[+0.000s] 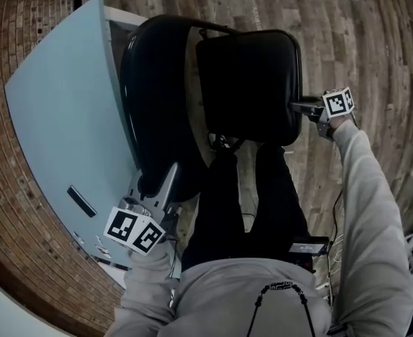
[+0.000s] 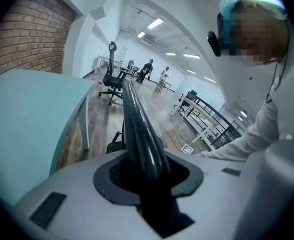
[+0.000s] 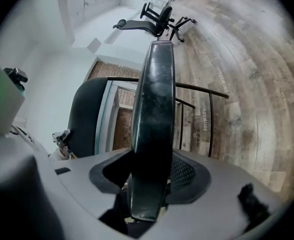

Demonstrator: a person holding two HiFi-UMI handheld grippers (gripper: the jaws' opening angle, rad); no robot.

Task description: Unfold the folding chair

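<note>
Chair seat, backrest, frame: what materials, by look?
Black seat: faint sheen, thick soft-looking edge, probably vinyl over padding. Black backrest: glossier, streaked highlights, plastic or vinyl. Thin frame: slim dark rods, likely painted metal.

Glossy black seat (image 1: pixel 248 83) and backrest (image 1: pixel 154 97), thin metal frame (image 3: pixel 211 124), matt wood-plank floor (image 1: pixel 361 34), rough brick wall (image 2: pixel 27 34).

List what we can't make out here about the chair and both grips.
- Chair hinge and feet: head view, under the seat and the person's legs.
- Contact faces of the left gripper: left gripper view, covered by the clamped backrest edge.
- Contact faces of the right gripper: right gripper view, covered by the clamped seat.
- People down the room: left gripper view, too small.
</note>
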